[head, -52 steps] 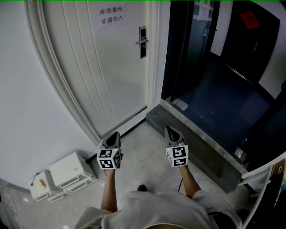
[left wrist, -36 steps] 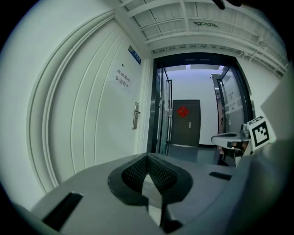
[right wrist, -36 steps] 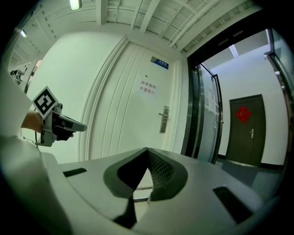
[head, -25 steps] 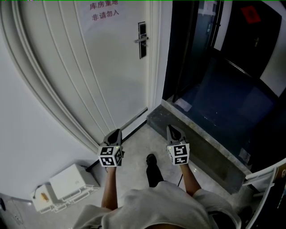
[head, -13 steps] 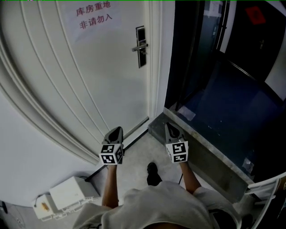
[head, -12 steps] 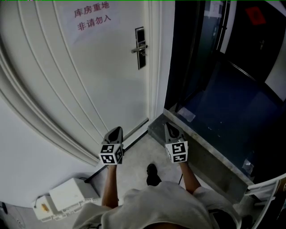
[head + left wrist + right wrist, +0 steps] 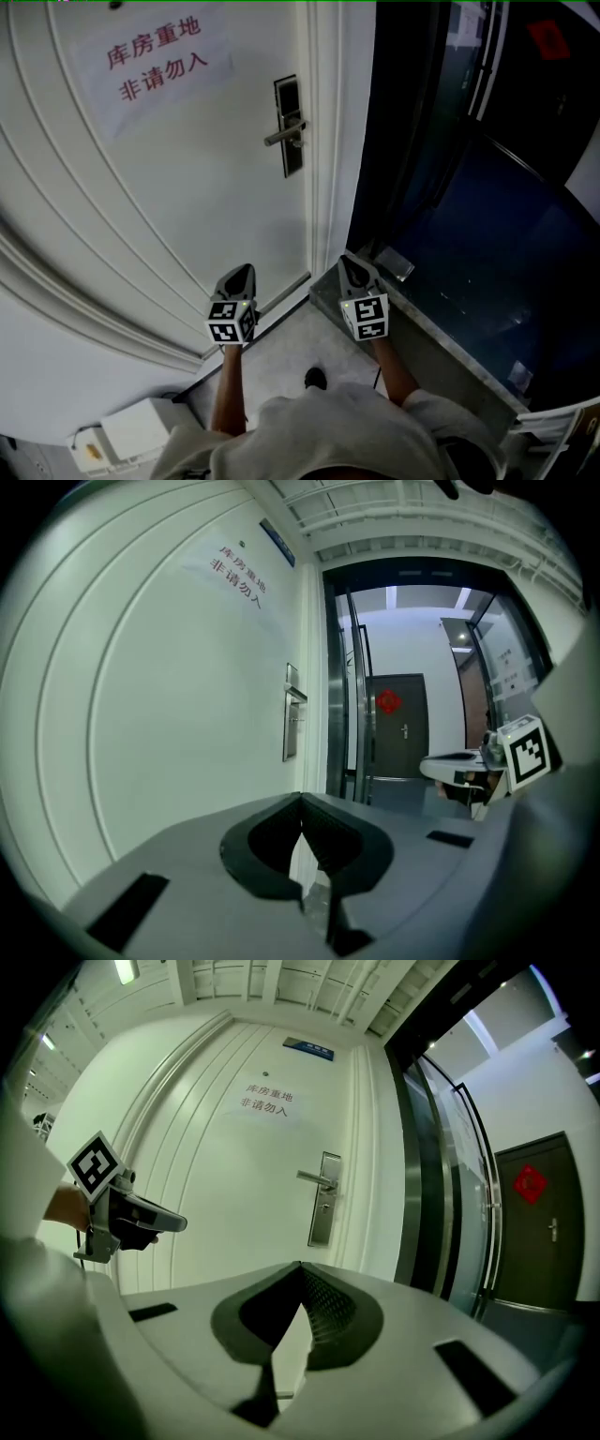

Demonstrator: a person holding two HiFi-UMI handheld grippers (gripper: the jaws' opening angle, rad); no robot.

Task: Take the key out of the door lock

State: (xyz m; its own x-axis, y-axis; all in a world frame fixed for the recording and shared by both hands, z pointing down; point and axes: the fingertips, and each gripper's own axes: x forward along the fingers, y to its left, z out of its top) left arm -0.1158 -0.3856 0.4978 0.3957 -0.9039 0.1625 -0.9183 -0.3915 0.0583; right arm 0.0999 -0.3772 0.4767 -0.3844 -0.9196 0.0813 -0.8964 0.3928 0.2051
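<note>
Pressed together on nothing: left claw point(image 7: 239, 273) and right claw point(image 7: 349, 262), low before white panelled door point(image 7: 187, 197). Farther off, well apart, silver lever-handled lock plate point(image 7: 289, 127). Grey stone threshold point(image 7: 427, 330) near right.

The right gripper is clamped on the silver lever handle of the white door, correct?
No. The right gripper hangs well short of the silver lever handle of the white door, fingers closed on nothing; the right gripper view shows it.

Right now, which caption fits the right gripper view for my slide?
Shut right gripper facing the lock plate of the white door, left gripper to its left.
</note>
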